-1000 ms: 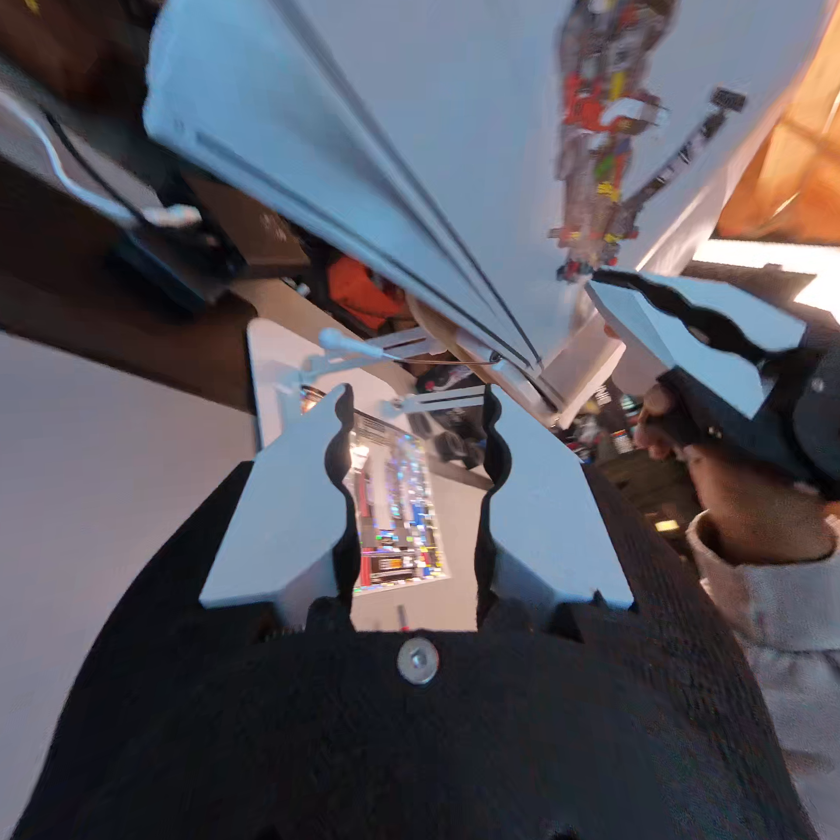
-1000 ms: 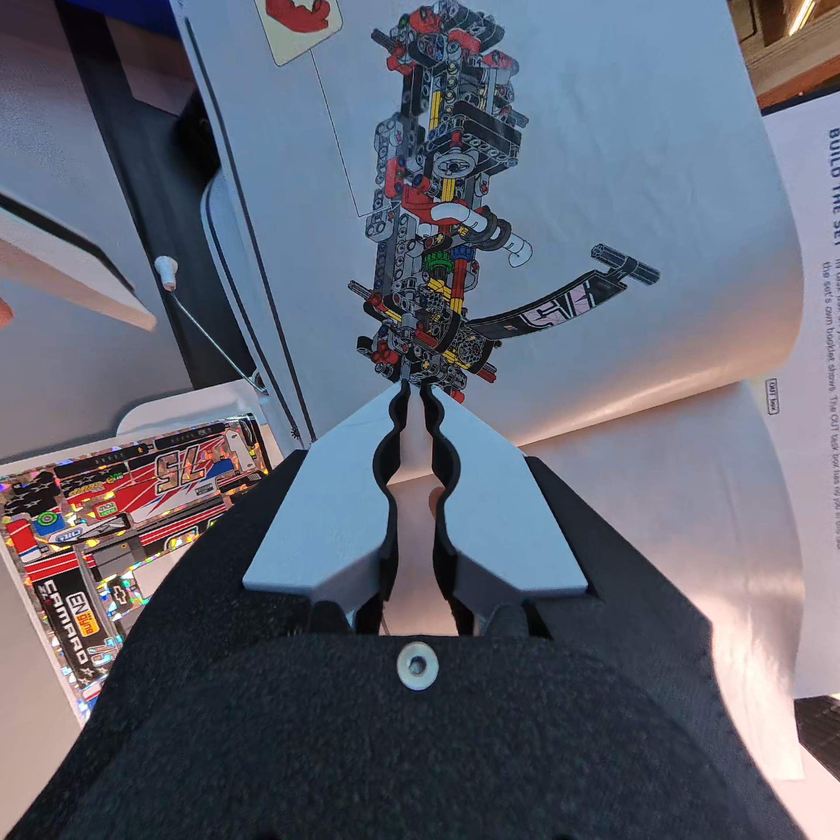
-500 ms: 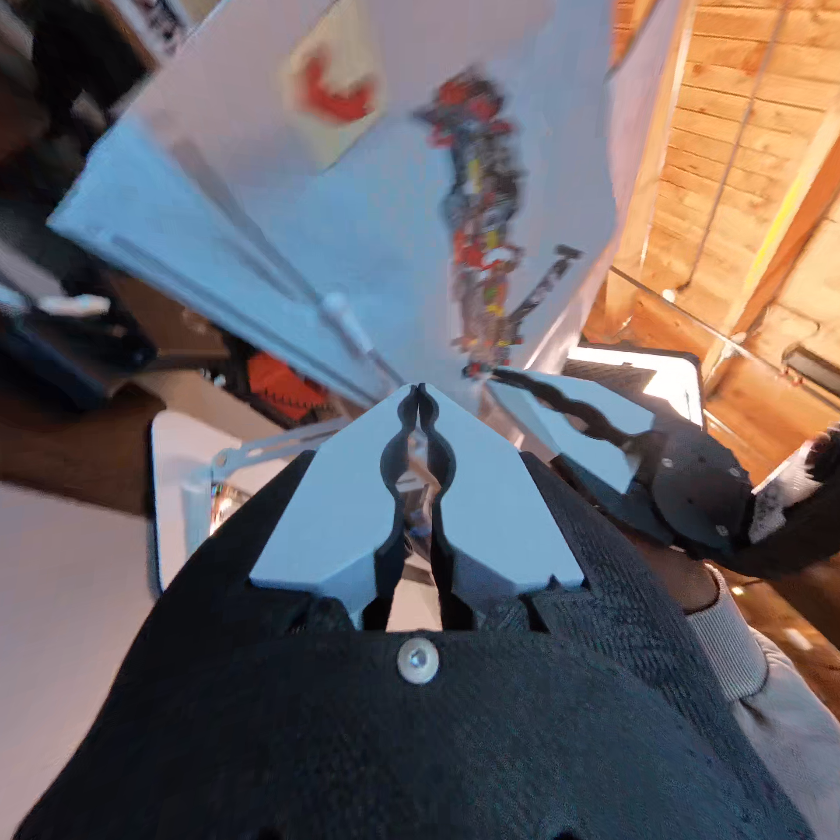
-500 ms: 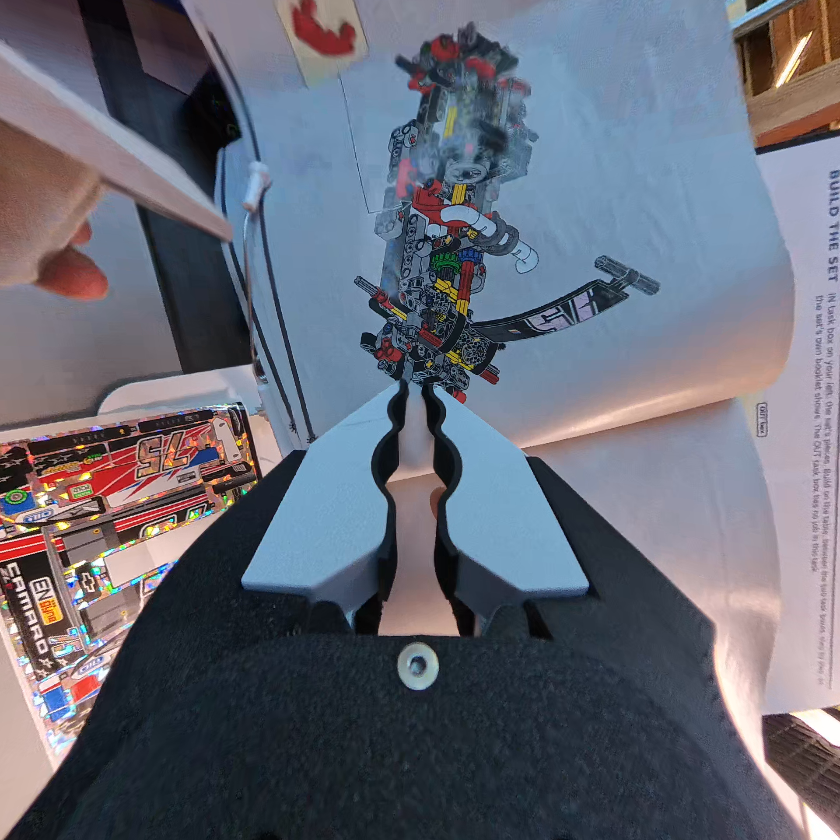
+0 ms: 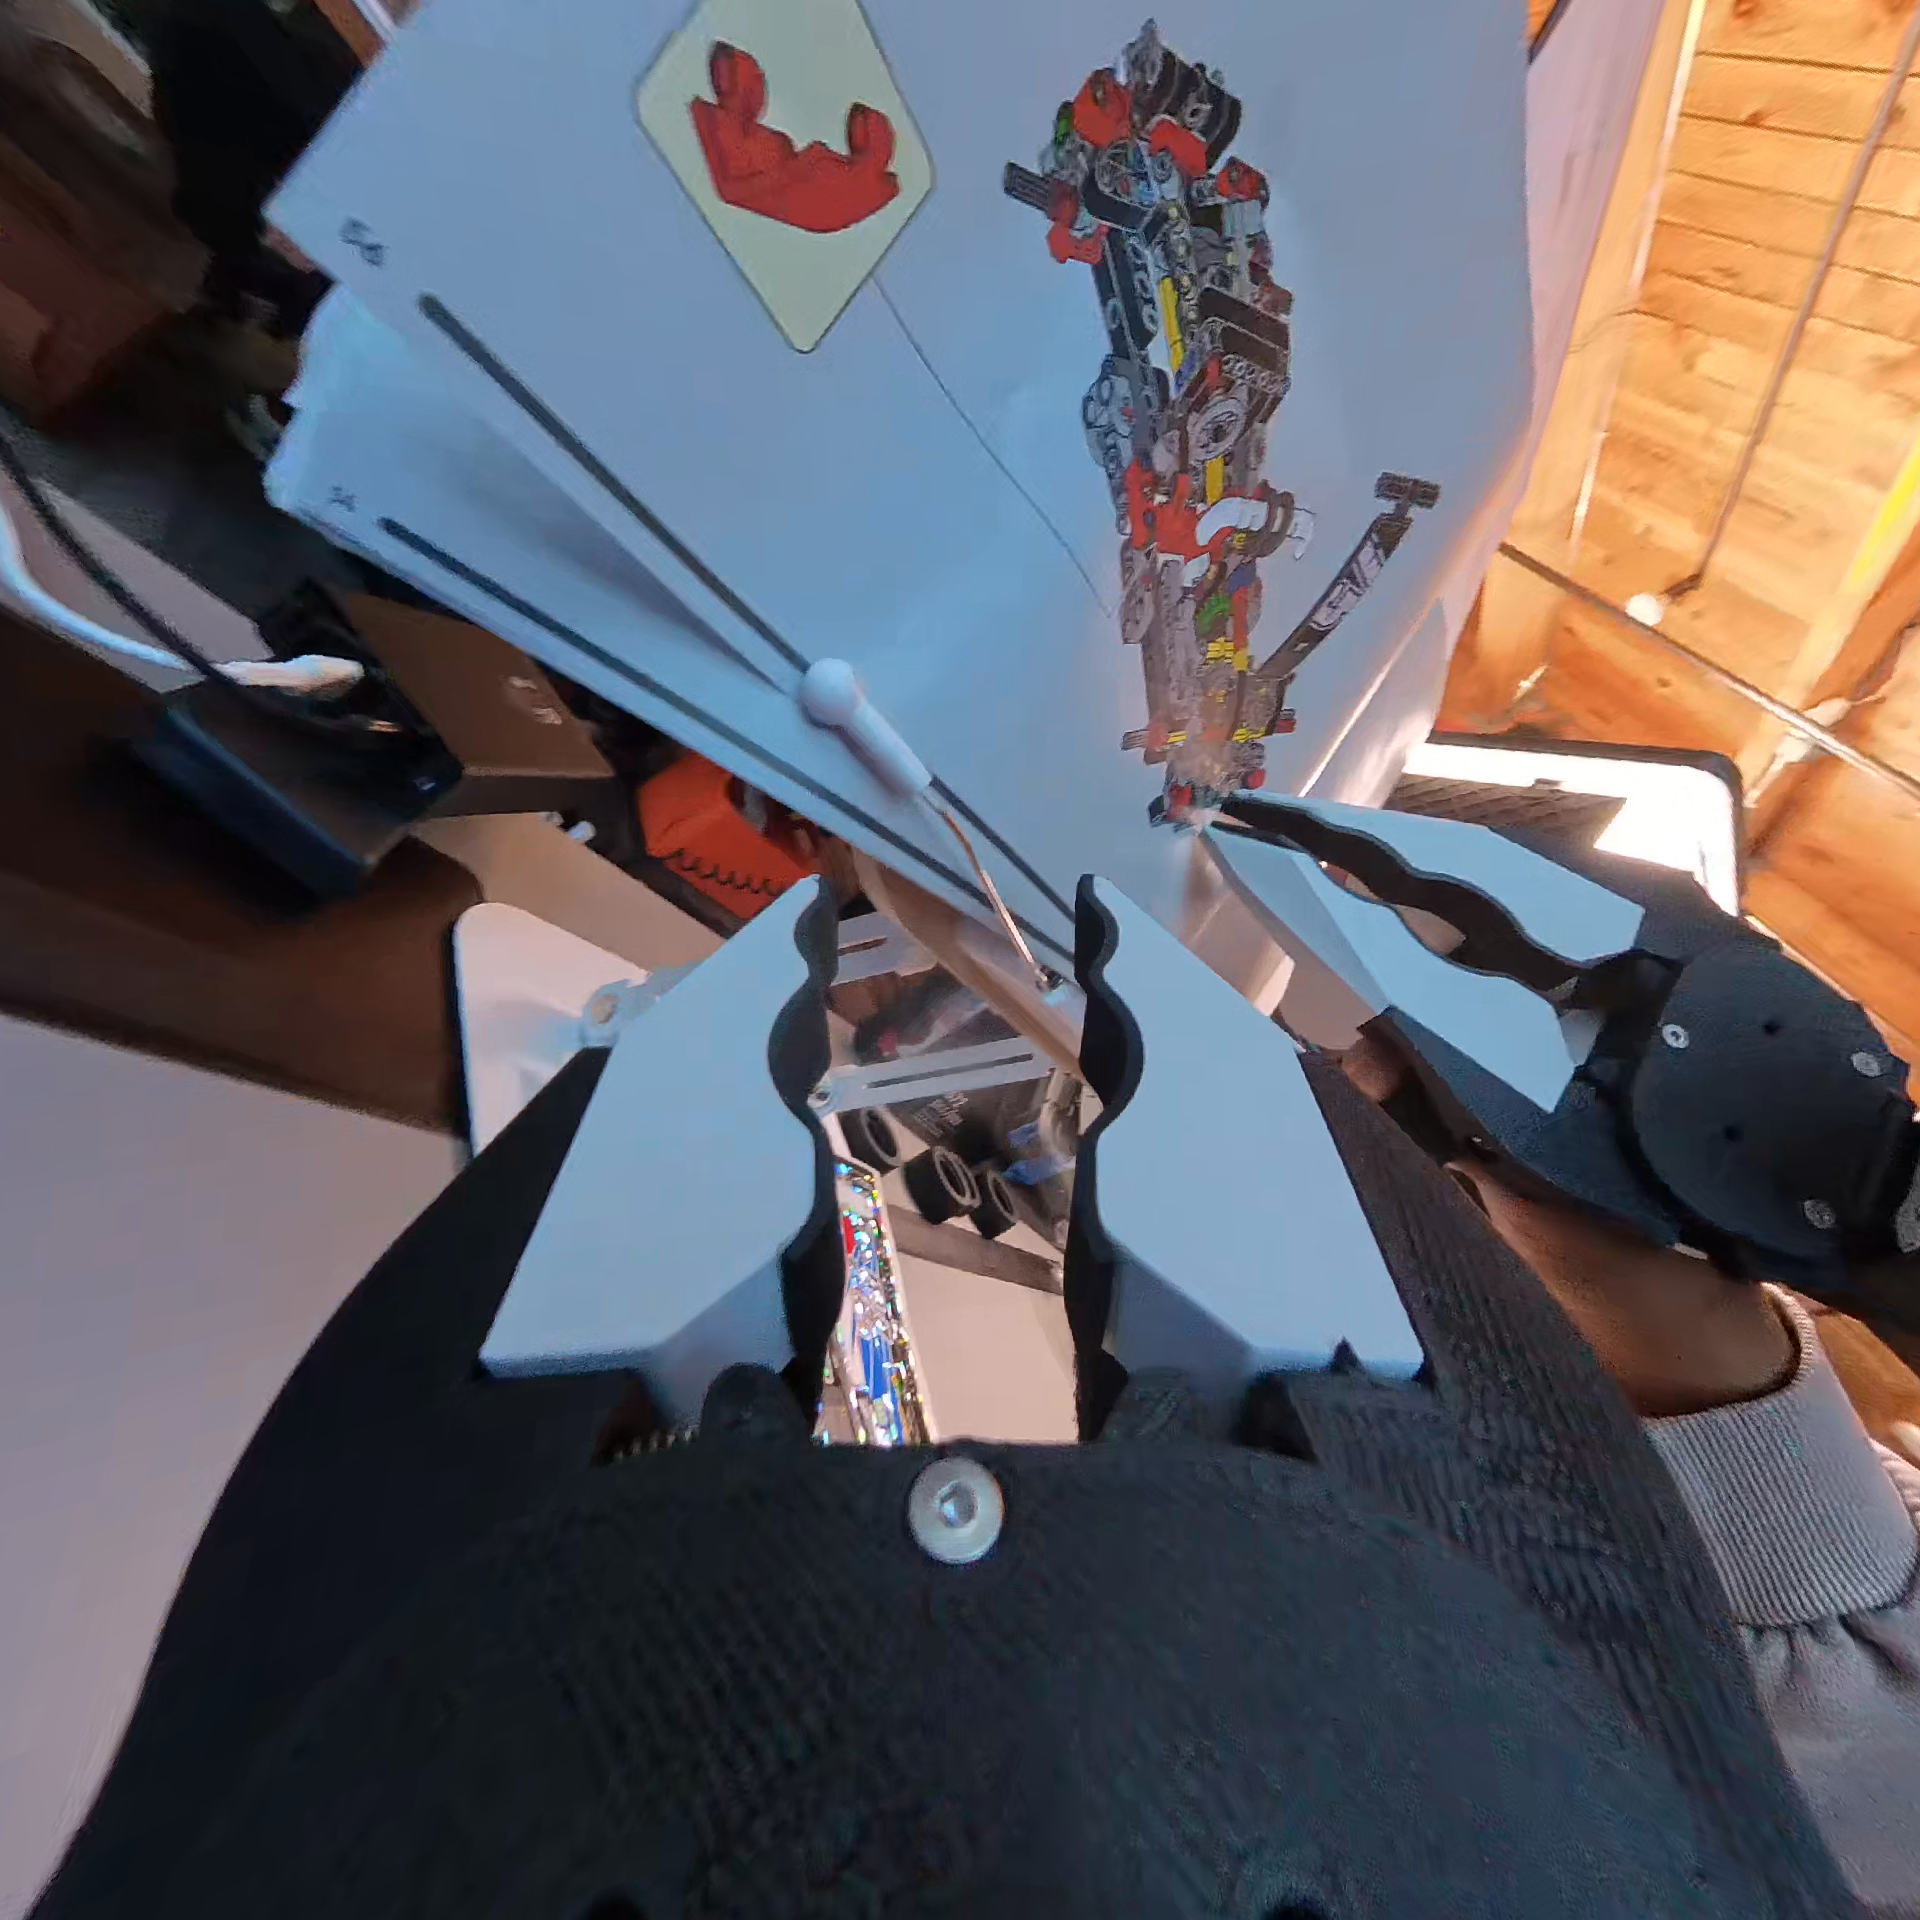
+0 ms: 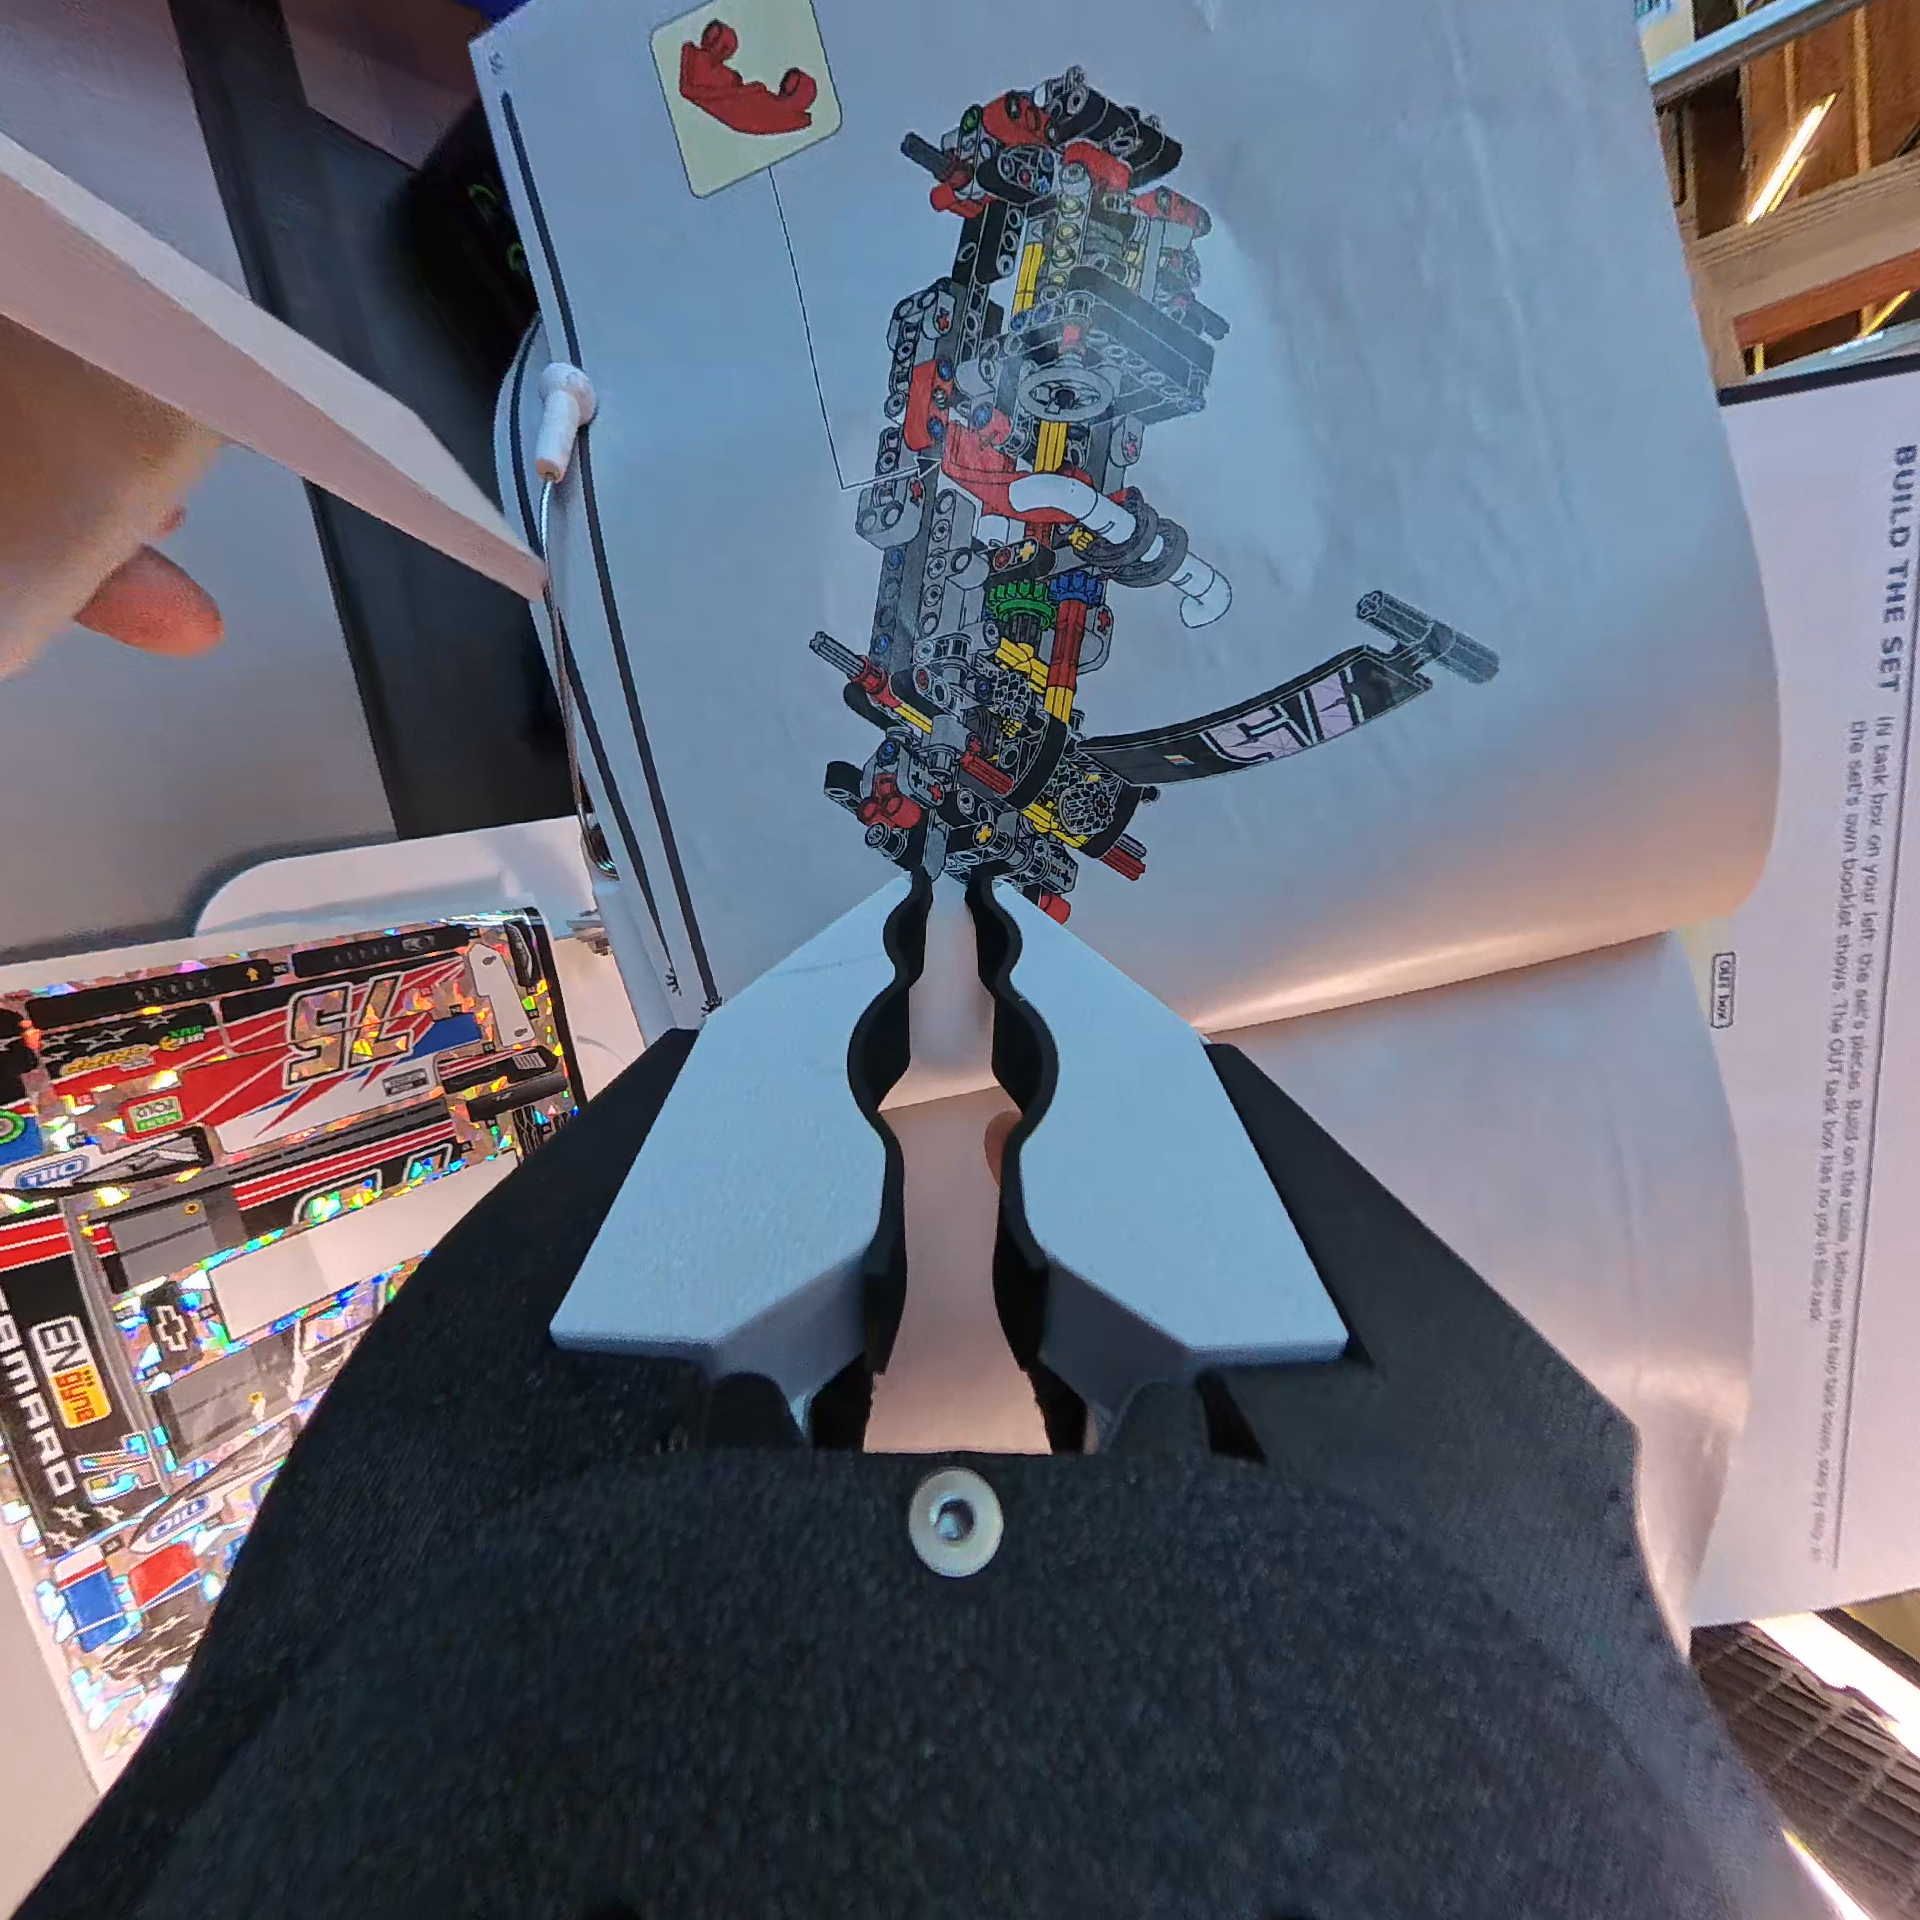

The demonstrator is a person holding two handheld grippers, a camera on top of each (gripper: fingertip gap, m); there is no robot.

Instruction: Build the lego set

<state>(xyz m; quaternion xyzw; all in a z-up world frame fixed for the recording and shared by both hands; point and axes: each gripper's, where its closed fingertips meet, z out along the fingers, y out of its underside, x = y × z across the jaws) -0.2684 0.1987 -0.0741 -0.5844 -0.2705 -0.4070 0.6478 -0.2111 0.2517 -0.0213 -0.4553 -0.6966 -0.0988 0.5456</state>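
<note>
Right hand-held gripper [image 6: 948,894] is pinching the bottom edge of the instruction booklet page [image 6: 1299,468] that fills the upper middle of the frame, while the left hand-held gripper [image 5: 948,904] sits spread and empty just below the wire page holder [image 5: 862,727]. Risk: that thin page probably creases or tears if it gets yanked, or slips free and flops over the sticker sheet [image 6: 239,1122] at lower left.
</note>
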